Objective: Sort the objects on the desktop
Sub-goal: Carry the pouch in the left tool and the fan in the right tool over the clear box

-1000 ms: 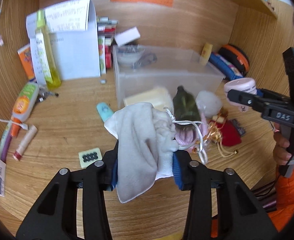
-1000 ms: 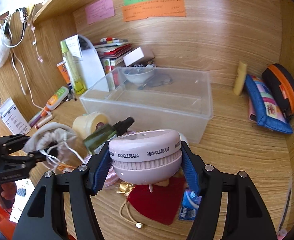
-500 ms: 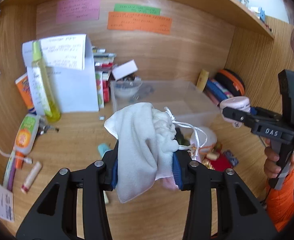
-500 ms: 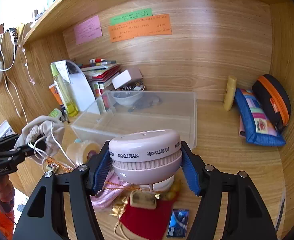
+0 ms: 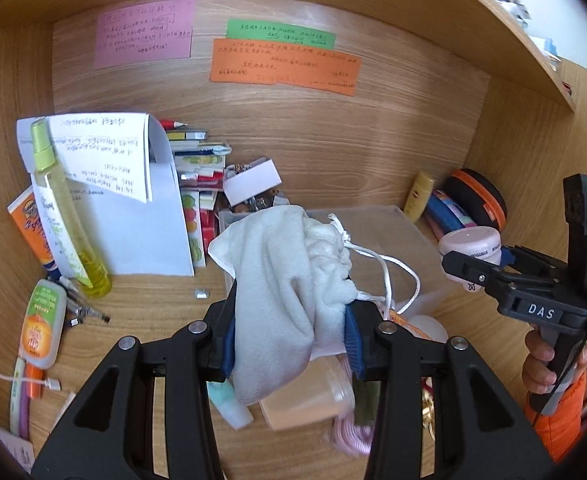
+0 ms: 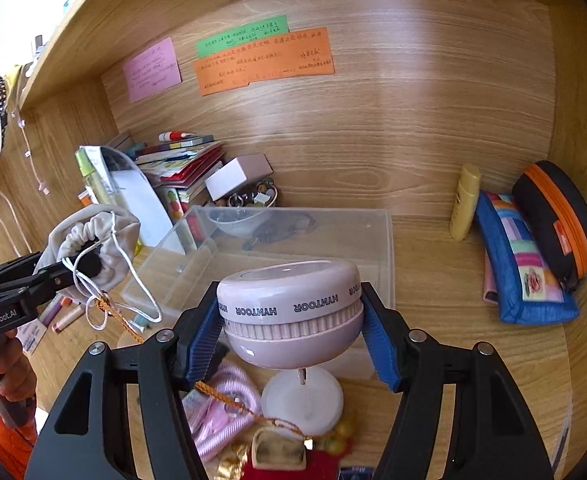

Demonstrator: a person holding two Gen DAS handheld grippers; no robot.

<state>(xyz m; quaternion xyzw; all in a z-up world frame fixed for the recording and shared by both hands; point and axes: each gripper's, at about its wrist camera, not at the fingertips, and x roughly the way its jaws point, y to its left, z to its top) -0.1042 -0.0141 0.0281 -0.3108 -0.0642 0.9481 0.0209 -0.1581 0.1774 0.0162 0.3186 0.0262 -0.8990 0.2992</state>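
Wooden desk nook [image 6: 433, 128], left tool [image 5: 289, 332] clamping white pouch [image 5: 281, 280], right tool [image 6: 289, 340] clamping pink fan [image 6: 289, 304], clear bin [image 6: 373, 240] interior visible only from right.

Pale grey-white drawstring pouch [image 5: 285, 280] with white cord. Pale pink round case [image 6: 291, 312], dark lettering on the rim. Blue pads on black tongs [image 6: 293, 344]. At two o'clock, blue pouch [image 6: 521, 264] with rainbow patchwork, black case [image 6: 557, 216] with orange zip. Orange, green, pink notes [image 6: 261, 60] at twelve.
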